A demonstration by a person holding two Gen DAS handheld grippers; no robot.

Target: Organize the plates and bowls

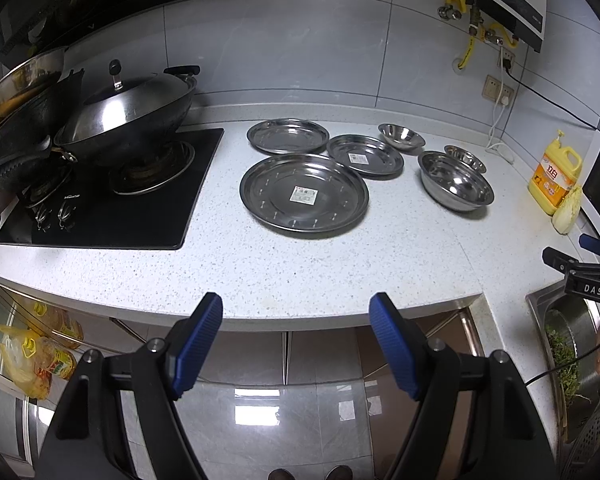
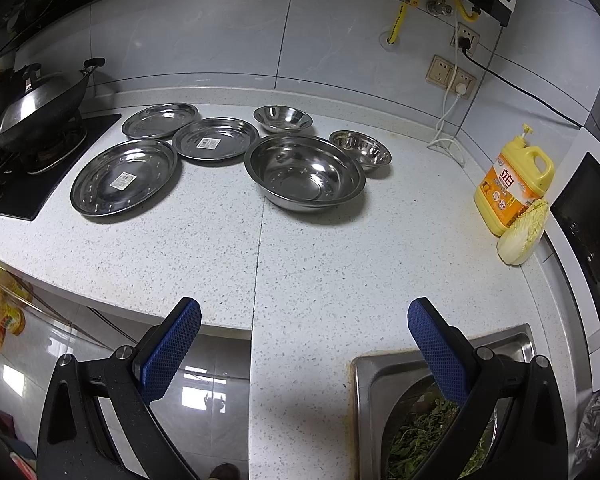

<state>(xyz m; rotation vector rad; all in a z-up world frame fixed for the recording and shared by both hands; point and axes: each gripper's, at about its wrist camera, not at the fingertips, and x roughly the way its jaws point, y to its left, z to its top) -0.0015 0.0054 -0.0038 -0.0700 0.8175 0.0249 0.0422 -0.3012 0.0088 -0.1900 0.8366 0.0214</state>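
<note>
Three steel plates lie on the white counter: a large one in front, a medium one and another behind. Three steel bowls stand to their right: a large one and two small ones. My left gripper is open and empty, at the counter's front edge. My right gripper is open and empty over the counter by the sink; it also shows in the left wrist view.
A gas hob with a lidded wok is at the left. A yellow detergent bottle, a cabbage and a microwave stand at the right. A sink holds greens.
</note>
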